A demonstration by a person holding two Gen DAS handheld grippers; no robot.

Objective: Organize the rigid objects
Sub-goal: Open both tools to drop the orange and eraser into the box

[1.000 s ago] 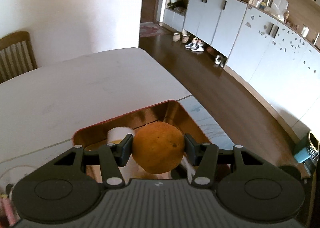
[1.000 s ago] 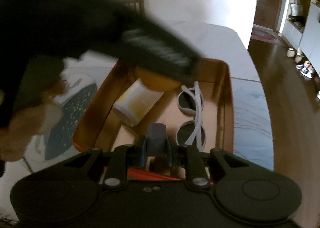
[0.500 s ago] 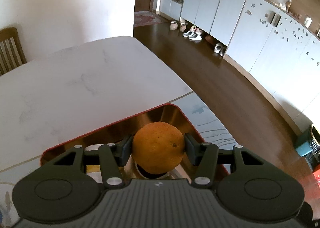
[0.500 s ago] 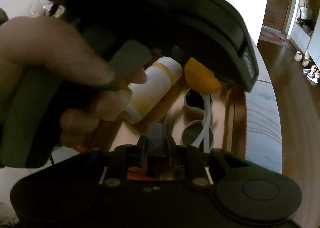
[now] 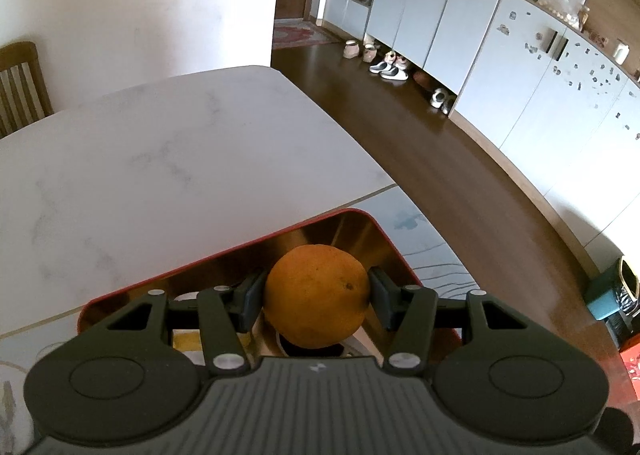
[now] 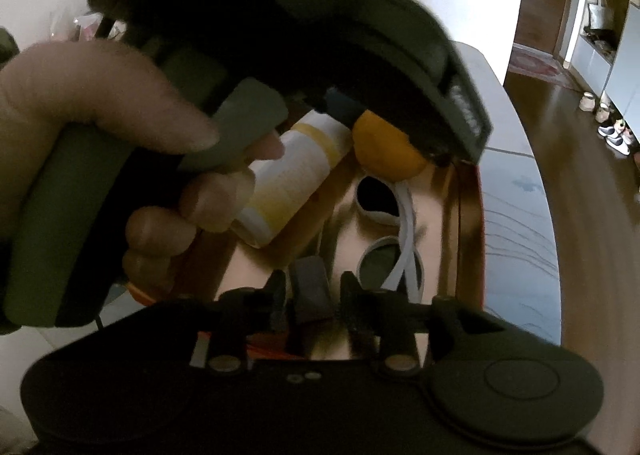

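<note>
My left gripper (image 5: 316,295) is squeezed tight on the orange (image 5: 317,295), one finger pad pressed on each side, w/ the orange sitting right between the tips. It hangs over the far corner of the red tray (image 5: 384,239), just above the shiny inside. My right gripper (image 6: 312,295) holds a small gray block (image 6: 310,293) between its tips; the picture is blurry there, so I can't tell how tight. Ahead of it in the tray lie white sunglasses (image 6: 390,239) and a yellow & white bottle (image 6: 288,179) on its side, next to each other.
</note>
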